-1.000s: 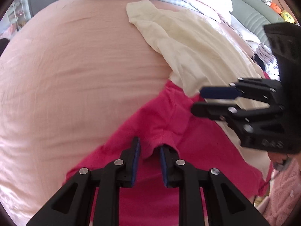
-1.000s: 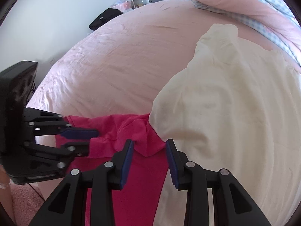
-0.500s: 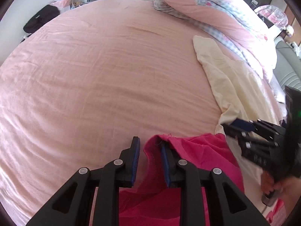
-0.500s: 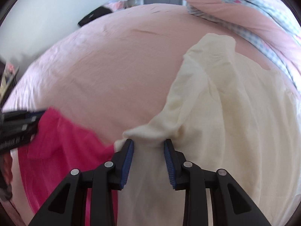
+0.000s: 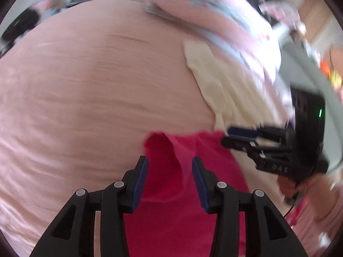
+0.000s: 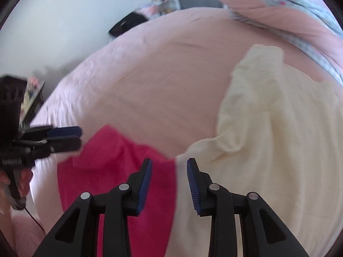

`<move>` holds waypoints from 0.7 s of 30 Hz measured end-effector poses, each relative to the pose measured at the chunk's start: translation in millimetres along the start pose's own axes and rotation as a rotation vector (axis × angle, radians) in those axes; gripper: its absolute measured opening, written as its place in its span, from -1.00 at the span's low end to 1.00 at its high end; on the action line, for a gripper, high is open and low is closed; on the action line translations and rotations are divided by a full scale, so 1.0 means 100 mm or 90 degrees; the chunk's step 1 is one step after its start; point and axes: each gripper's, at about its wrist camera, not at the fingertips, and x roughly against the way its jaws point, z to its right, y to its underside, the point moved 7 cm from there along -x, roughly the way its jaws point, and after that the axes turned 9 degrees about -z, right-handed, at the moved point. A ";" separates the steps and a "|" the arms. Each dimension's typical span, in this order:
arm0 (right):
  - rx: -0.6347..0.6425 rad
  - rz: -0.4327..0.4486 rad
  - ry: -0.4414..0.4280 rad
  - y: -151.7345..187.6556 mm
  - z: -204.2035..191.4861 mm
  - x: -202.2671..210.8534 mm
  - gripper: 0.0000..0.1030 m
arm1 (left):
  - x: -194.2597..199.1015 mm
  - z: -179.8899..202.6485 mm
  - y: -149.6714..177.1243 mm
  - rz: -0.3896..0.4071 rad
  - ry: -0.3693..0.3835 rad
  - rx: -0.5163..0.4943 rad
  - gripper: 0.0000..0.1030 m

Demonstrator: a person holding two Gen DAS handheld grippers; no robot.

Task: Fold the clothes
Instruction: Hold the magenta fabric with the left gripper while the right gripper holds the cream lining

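Observation:
A bright pink garment (image 5: 171,167) lies on the pink bed sheet (image 5: 85,98), its folded-over corner between the open fingers of my left gripper (image 5: 169,177), which holds nothing. The pink garment (image 6: 115,171) also shows in the right wrist view, left of centre. A cream garment (image 6: 268,139) lies to its right and partly over it; it also shows in the left wrist view (image 5: 220,85). My right gripper (image 6: 169,182) is open over the seam where the two garments meet. Each gripper shows in the other's view: the right gripper (image 5: 246,137), the left gripper (image 6: 64,139).
A rolled pink and checked quilt (image 6: 278,15) lies along the far side of the bed. A dark bag (image 6: 128,23) sits at the bed's far left edge, with a shelf rack behind it. A grey sofa (image 5: 304,68) stands to the right.
Both grippers have opened and let go: the left released the pink garment's corner, the right released the cream garment's edge. The pink corner now lies on the bed.

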 end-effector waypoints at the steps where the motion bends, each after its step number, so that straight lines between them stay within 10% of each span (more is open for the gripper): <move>1: 0.018 -0.015 0.000 0.02 -0.06 -0.07 -0.39 | -0.08 0.01 0.02 -0.016 -0.019 -0.006 -0.25; 8: -0.004 0.022 0.058 -0.19 0.05 -0.22 -0.40 | 0.00 -0.67 0.02 0.026 -0.174 0.144 -0.79; 12: -0.039 0.068 0.104 -0.25 0.14 -0.03 -0.39 | 0.29 -0.94 0.06 0.084 -0.121 0.218 -0.79; 16: -0.006 0.047 0.033 -0.14 -0.12 0.04 -0.39 | 0.22 -0.38 -0.05 0.091 -0.051 0.095 -0.79; 21: 0.021 0.016 0.032 -0.08 -0.26 -0.10 -0.36 | -0.14 -0.06 -0.07 0.015 -0.104 0.020 -0.78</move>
